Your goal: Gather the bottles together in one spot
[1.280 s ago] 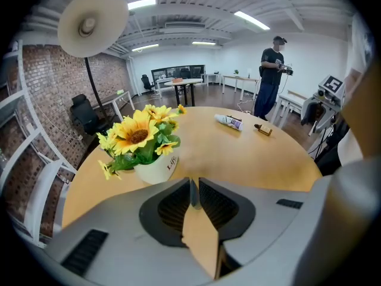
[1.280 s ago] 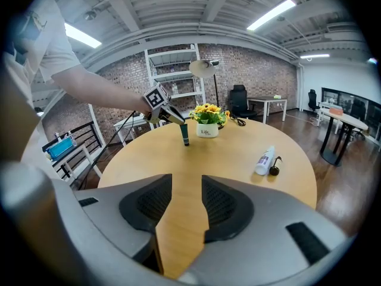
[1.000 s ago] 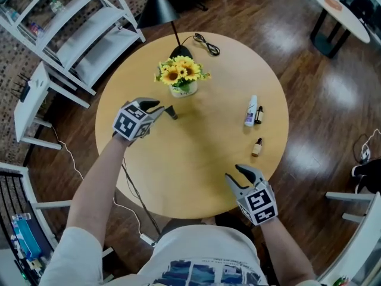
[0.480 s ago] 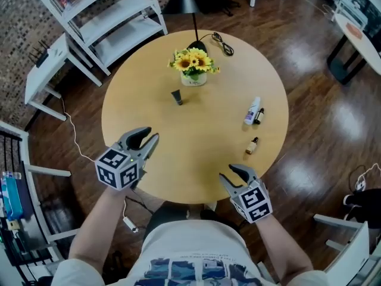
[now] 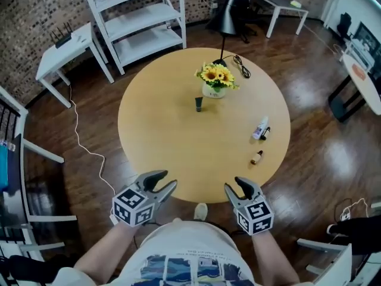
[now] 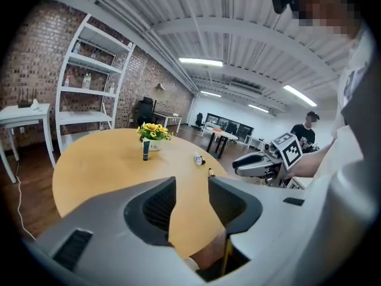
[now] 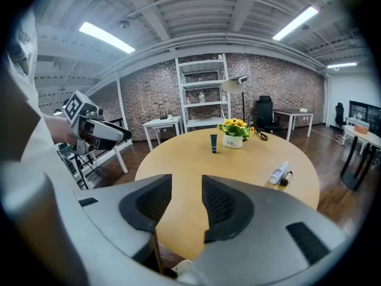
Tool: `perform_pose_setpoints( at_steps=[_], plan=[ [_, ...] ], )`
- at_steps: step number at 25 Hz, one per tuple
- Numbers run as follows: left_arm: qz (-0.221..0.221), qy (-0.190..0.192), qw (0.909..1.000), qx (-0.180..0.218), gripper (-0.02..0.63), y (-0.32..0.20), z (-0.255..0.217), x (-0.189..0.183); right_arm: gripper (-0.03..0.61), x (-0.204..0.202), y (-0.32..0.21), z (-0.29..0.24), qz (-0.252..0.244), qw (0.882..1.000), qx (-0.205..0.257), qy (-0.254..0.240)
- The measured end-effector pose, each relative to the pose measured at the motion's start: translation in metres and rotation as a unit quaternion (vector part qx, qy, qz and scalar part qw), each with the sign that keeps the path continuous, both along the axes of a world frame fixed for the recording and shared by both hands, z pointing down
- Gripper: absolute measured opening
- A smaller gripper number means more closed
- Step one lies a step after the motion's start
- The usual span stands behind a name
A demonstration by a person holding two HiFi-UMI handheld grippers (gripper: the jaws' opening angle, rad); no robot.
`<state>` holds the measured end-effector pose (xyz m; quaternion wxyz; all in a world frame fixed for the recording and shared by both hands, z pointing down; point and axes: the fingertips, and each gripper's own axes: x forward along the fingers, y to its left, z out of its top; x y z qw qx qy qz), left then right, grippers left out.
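Near the sunflower vase (image 5: 216, 81) a dark tube (image 5: 199, 103) stands upright on the round wooden table (image 5: 161, 142). A white bottle (image 5: 260, 128) lies at the right with a small dark bottle (image 5: 265, 134) touching it. A small brown bottle (image 5: 256, 157) sits nearer me. My left gripper (image 5: 166, 180) hangs at the table's near edge; its jaws are opening with nothing between them. My right gripper (image 5: 235, 185) is beside it, open and empty. The left gripper view shows the tube (image 6: 146, 151) and the white bottle (image 6: 196, 158) beyond the left gripper (image 6: 191, 195). The right gripper (image 7: 186, 201) faces the tube (image 7: 213, 143).
A black lamp (image 5: 227, 15) rises from the table's far edge, its cable (image 5: 241, 68) coiled beside the vase. A white shelf unit (image 5: 140, 16) and a small white side table (image 5: 65, 46) stand beyond. A cord (image 5: 89, 151) trails over the floor at the left.
My left gripper has drawn back from the tube by the vase to the near edge, and its jaws stand wider. The right gripper stayed near that edge. The head view has pulled back.
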<state>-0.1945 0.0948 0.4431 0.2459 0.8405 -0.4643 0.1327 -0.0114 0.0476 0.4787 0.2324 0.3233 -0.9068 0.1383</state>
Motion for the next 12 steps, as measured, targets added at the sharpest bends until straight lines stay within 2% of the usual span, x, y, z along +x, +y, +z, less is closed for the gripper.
perform_pose_setpoints(
  at_steps=[2,6,12],
  plan=[
    [-0.010,-0.006,0.9999,-0.005,0.164,0.026,-0.006,-0.013,0.186,-0.009,0.022,-0.008,-0.003,1.000,0.003,0.007],
    [-0.014,-0.013,0.9997,-0.015,0.170,0.072,-0.011,-0.027,0.186,-0.023,0.058,-0.021,-0.006,1.000,0.007,0.014],
    [-0.016,0.002,0.9993,-0.033,0.182,0.117,-0.007,-0.031,0.186,-0.030,0.107,-0.018,-0.008,0.999,0.009,0.035]
  ],
)
